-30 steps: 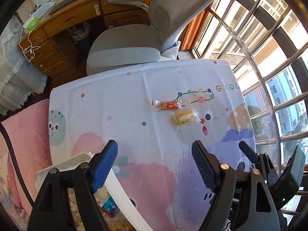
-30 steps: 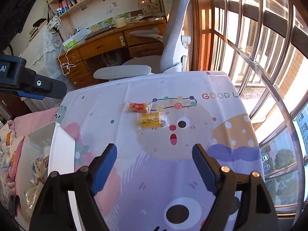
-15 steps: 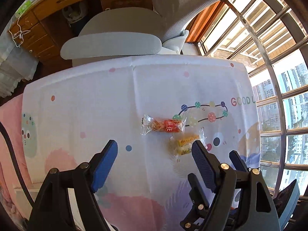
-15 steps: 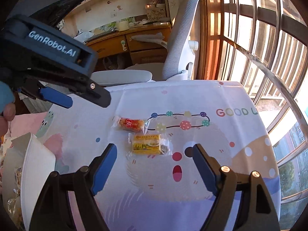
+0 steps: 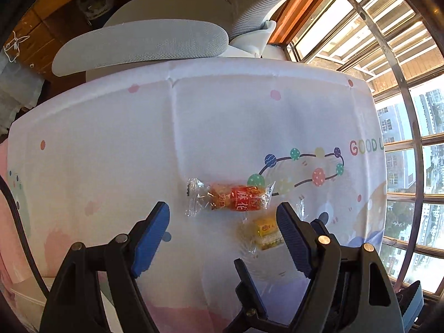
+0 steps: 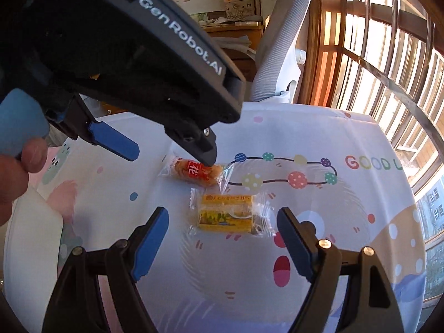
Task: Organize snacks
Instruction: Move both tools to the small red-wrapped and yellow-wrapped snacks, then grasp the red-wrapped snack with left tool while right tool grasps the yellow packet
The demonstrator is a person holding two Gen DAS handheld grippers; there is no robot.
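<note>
A red-and-orange wrapped snack (image 5: 230, 198) lies on the patterned tablecloth (image 5: 166, 138), with a yellow wrapped snack (image 5: 266, 233) just to its lower right. My left gripper (image 5: 222, 230) is open and empty, hovering just short of the red snack. My right gripper (image 6: 222, 236) is open and empty, its jaws on either side of the yellow snack (image 6: 226, 213) and a little short of it. In the right wrist view the left gripper (image 6: 169, 149) hangs over the red snack (image 6: 194, 173).
A white container (image 6: 30, 249) sits at the table's left edge. A grey office chair (image 5: 144, 41) stands behind the table's far edge, a wooden desk beyond it. Barred windows (image 5: 402, 111) run along the right side.
Both grippers have moved forward toward the two snacks and stayed open. The left gripper now reaches over the red snack and fills the upper left of the right wrist view.
</note>
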